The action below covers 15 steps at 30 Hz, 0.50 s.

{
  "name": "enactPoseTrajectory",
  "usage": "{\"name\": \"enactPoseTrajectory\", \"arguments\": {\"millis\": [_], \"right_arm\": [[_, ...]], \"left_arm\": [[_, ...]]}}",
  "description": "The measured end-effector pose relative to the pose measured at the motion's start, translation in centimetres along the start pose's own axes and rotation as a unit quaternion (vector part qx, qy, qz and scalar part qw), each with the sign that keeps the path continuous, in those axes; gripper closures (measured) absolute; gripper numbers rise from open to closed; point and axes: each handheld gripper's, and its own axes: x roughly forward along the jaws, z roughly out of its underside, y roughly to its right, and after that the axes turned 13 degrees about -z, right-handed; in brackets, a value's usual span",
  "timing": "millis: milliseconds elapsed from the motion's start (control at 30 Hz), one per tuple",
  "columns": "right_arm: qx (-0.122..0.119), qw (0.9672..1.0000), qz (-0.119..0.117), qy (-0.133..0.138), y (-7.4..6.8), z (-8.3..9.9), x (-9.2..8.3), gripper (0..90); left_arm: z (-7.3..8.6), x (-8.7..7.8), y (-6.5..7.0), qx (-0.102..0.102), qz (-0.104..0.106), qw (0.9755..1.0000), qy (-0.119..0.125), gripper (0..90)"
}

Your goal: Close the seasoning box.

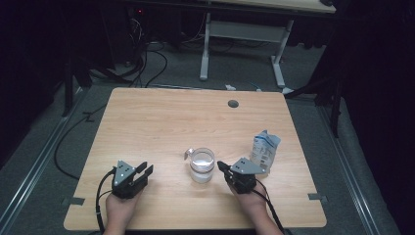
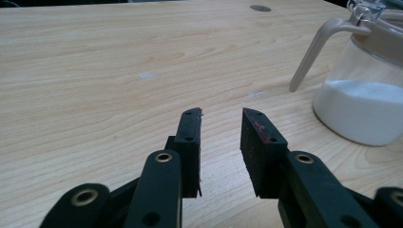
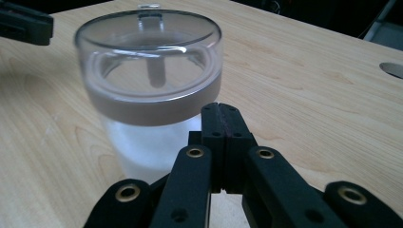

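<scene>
While both grippers rest low on the near part of the surface, nothing is held yet, so I judge the work to be at its approach stage. The thing in hand is the lidded jar, standing upright between the two grippers and part-filled with a white powder. The left gripper sits well to the jar's left, jaws parted by a narrow gap and empty. The right gripper lies just beside the jar on its right, jaws pressed together on nothing, tips pointing at the jar's side.

Judgement on next move: the right gripper would have to spread its jaws before it could take the lid or the body; the left gripper has the pale handle on its side and would need to travel right and line up with it. Risk: clear walls and a loose powder fill mean a sideways push could slide or tip the jar.

View notes. The left gripper view shows the handle curving down from the lid rim, and the powder level in the glass. The right gripper view shows the clear domed lid with its brownish band and a small knob on top. The high view adds a blue-and-white pouch standing behind the right gripper, and a grommet hole near the far edge.
</scene>
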Motion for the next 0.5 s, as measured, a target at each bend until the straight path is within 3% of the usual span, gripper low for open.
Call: {"name": "enactPoseTrajectory", "arguments": {"millis": [200, 500], "right_arm": [[-0.003, 0.9999, 0.003, -0.014, 0.1, -0.2, 0.9, 90.0], [-0.014, 0.9998, -0.010, -0.010, -1.1, -0.2, 0.4, 90.0]], "left_arm": [[0.7, -0.6, -1.9, -0.016, -0.013, 0.9998, 0.002, 66.5], [1.2, -0.9, -2.7, -0.025, -0.019, 0.9995, -0.001, 65.9]]}}
